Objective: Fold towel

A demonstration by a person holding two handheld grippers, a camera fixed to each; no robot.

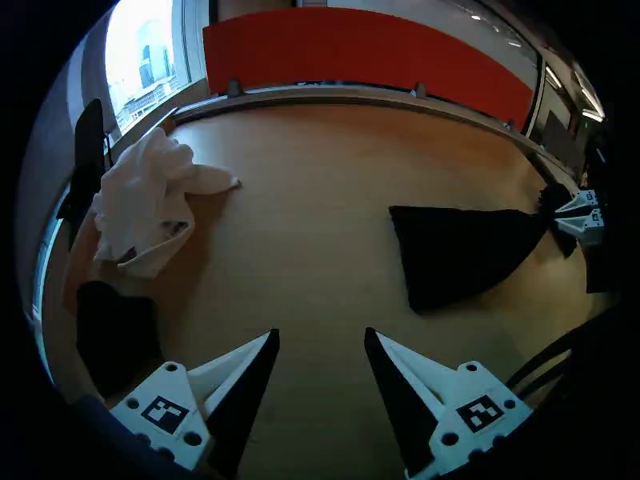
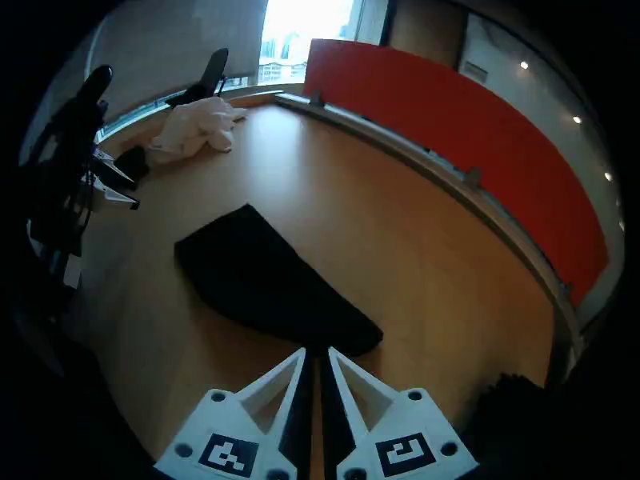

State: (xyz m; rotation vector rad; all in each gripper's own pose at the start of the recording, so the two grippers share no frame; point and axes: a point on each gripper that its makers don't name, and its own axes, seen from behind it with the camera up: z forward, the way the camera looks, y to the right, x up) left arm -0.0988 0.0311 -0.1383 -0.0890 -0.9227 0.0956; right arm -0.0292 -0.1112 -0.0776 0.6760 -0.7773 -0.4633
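- The left gripper [image 1: 320, 340], fingers spread wide and holding nothing, hangs over bare wood at the side of the pale wooden table [image 1: 320, 200] farthest from the long red partition panel [image 1: 360, 56].
- The right gripper [image 2: 320, 352], fingers drawn almost together, pinches one corner of the black cloth towel [image 2: 256, 280].
- The towel lies flat on the table, well short of the red partition panel. It narrows to a point at the pinched corner and widens toward its free end.
- The towel looks soft, limp and light. It is likely to sag when lifted, trail after whichever corner is pulled, and slide easily on the smooth wood.
- A sensible second hold is a corner at the wide free end, pinched right at the hem so a single layer comes up.
- No object lies between the left gripper and that wide end, so the approach looks unobstructed.
- A crumpled white cloth heap [image 1: 144, 200] sits near the window end of the red partition panel, well apart from the towel.
- A small dark bundle [image 1: 116, 336] lies just beside that heap, on the side away from the panel; what it is cannot be told.
- Past the same end of the panel stand black chair backs [image 2: 212, 72] and a bright window [image 1: 144, 56].
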